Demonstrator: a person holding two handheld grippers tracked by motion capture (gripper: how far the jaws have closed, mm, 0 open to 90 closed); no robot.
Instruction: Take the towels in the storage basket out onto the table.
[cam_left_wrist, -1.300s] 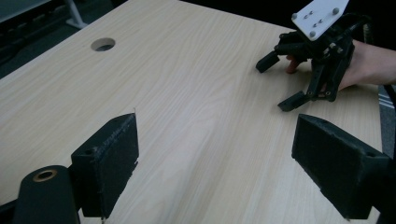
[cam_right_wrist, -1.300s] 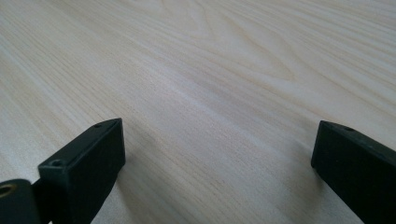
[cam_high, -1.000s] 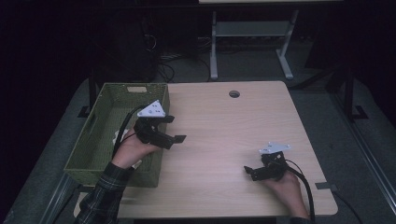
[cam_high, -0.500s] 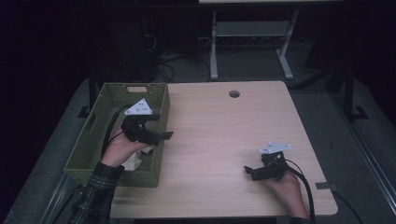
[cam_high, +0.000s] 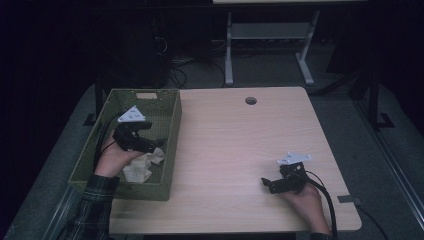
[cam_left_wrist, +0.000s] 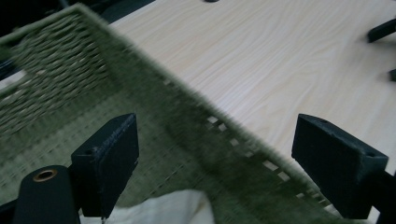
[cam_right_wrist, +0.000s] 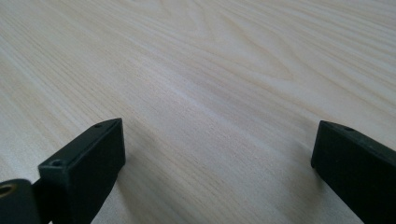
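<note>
White crumpled cloth (cam_high: 144, 164) lies in green woven basket (cam_high: 168, 150) at table's (cam_high: 240, 150) left edge. Left gripper (cam_high: 150, 136) hangs inside basket just above cloth, jaws spread wide, nothing betw. them. Right gripper (cam_high: 266, 183) rests low over bare tabletop nr right front corner, jaws apart, empty.

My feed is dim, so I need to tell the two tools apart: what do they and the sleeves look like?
Both look alike. The left tool and right tool are black, each with two blocky black jaws, a pale three-cornered plate on top and a black cable trailing back. The left sleeve is dark green plaid.
</note>
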